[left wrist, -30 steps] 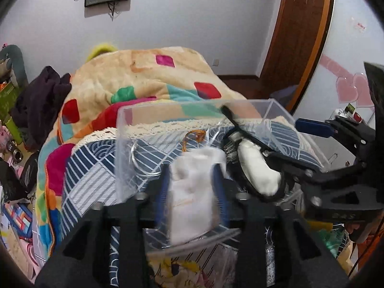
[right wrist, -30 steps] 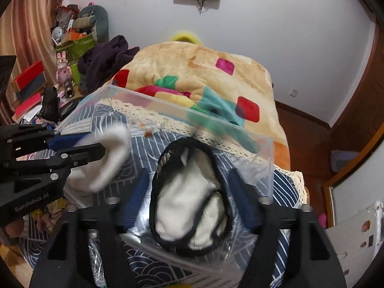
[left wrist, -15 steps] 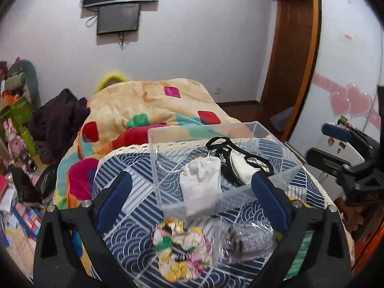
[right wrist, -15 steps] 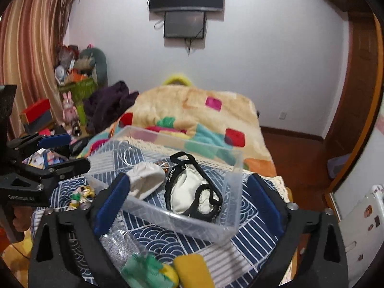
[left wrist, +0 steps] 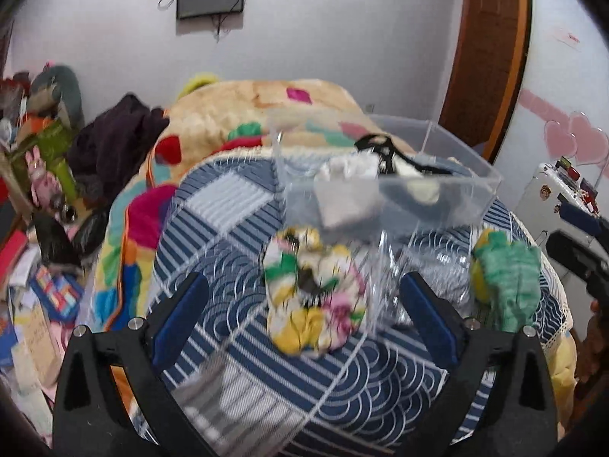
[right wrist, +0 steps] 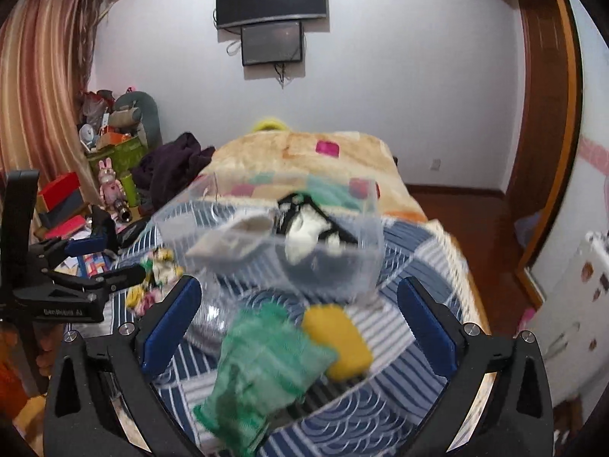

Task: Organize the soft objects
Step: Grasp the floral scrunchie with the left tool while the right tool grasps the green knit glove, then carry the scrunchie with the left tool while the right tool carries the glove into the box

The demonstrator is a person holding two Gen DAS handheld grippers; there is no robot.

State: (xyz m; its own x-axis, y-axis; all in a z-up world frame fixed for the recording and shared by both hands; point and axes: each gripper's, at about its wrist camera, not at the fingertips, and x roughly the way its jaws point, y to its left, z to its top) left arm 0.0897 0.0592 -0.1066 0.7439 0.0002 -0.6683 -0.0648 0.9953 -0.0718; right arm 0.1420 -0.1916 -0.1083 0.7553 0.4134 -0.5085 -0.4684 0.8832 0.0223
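Observation:
A clear plastic bin (left wrist: 449,205) (right wrist: 365,262) stands on the blue patterned cloth and holds a white sock (left wrist: 348,186) (right wrist: 232,236) and a black-and-white garment (left wrist: 415,182) (right wrist: 308,228). In front of it lie a floral scrunchie (left wrist: 312,297) (right wrist: 152,278), a green-and-yellow sock (left wrist: 506,274) (right wrist: 262,358) and a shiny grey packet (left wrist: 437,282). My left gripper (left wrist: 304,316) is open and empty, just in front of the scrunchie. My right gripper (right wrist: 298,327) is open and empty over the green sock.
The cloth-covered table (left wrist: 236,228) abuts a bed with a colourful blanket (right wrist: 304,152). Dark clothes (left wrist: 114,144) and clutter lie at the left. A white cabinet (left wrist: 559,198) and a wooden door (right wrist: 548,114) are at the right.
Both grippers have let go of the white sock and the black-and-white garment in the bin, opened wide, and pulled back and lower towards the items in front of the bin.

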